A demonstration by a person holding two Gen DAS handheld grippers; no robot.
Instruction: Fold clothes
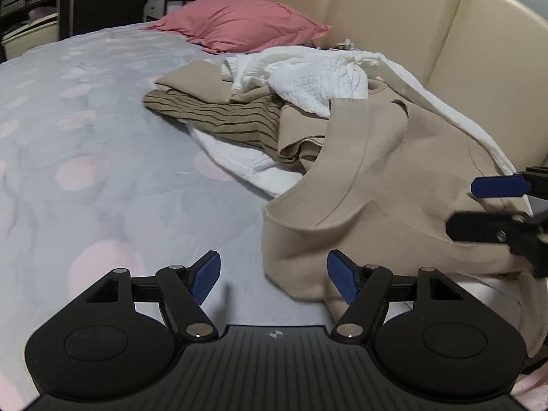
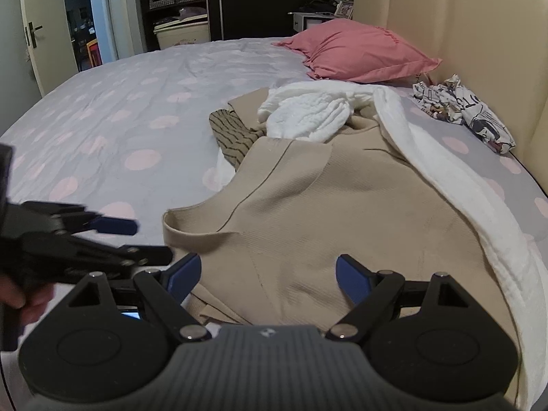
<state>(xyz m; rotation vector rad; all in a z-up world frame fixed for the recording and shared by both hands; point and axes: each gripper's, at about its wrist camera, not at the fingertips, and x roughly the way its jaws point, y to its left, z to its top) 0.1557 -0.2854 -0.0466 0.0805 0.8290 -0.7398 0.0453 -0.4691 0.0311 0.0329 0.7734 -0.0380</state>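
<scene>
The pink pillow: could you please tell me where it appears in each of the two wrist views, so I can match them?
Left wrist view: the pink pillow lies at top centre, against the cream headboard, behind the clothes pile.
Right wrist view: the pink pillow sits upper right of centre, again against the headboard.
Shared landmark: the crumpled white garment atop the pile, just in front of the pillow.

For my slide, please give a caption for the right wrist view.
Right gripper, jaws open, over a beige top on a dotted bed.
</scene>
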